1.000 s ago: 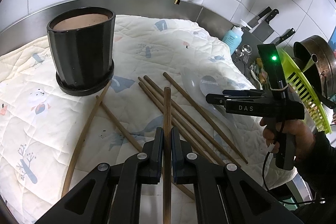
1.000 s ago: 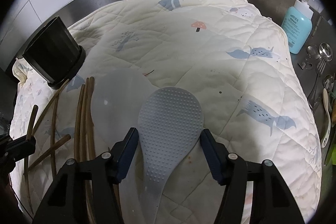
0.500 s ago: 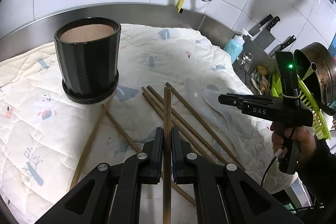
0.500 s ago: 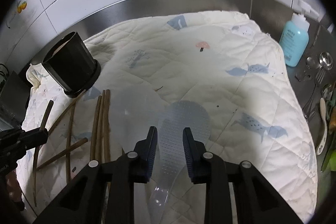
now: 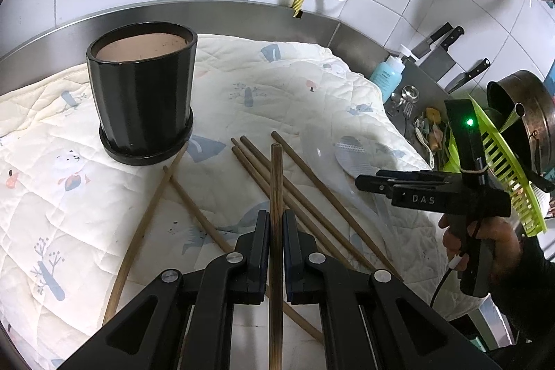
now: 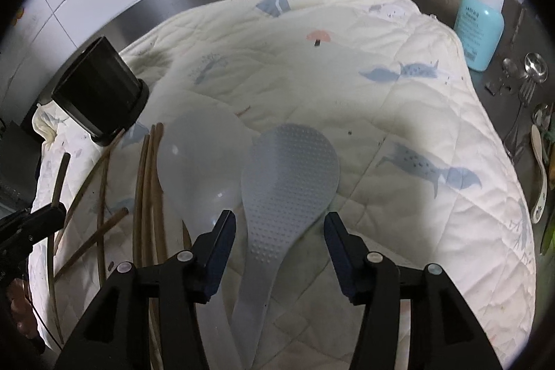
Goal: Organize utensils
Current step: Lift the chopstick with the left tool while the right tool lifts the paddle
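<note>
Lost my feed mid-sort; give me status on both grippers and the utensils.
Left gripper shut on a brown wooden chopstick. Right gripper just reopened, jaws straddling the grey dimpled rice paddle. Black ceramic pot unobstructed.

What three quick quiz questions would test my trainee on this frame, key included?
1. True or false: the left gripper is shut on a chopstick.
2. What lies between the right gripper's open jaws? A) dimpled rice paddle B) fork C) bottle
3. Is anything standing in the black pot yet?

Key: 1 true. 2 A, the dimpled rice paddle; the jaws have just been opening and the pads stand clear of it. 3 Nothing shows inside; the other chopsticks lie on the quilt.
</note>
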Motion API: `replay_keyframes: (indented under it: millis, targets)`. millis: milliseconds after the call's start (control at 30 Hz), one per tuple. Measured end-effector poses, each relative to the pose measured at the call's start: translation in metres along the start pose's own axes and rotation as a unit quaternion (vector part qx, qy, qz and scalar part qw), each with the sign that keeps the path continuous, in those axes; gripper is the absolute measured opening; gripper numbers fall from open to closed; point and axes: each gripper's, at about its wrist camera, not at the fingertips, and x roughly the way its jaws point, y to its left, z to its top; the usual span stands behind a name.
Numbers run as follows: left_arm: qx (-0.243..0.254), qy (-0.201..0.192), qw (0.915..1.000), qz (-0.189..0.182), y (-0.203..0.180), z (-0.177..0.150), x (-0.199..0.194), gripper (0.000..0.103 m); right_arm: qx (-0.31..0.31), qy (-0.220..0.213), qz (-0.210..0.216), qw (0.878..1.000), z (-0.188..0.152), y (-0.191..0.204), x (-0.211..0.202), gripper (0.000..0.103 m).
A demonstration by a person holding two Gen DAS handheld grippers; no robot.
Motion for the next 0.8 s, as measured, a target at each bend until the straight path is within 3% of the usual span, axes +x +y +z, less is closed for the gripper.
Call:
replay_keyframes:
  millis: [133,267,800]
  targets:
    - [0.000,0.002,1.0000,0.000,0.000,0.000,0.002,0.007,-0.013,0.006,-0.005,1.000,-0.006,0.003,0.001,0.058]
    - [-0.003,0.003,1.0000,0.000,0.000,0.000,0.004,0.007,-0.034,0.008,-0.028,0.999,-0.005,0.004,0.004,0.043]
    - [-0.010,-0.005,0.9999,0.002,0.004,0.003,-0.001,0.007,-0.037,-0.016,-0.016,0.999,-0.002,0.007,0.002,0.033]
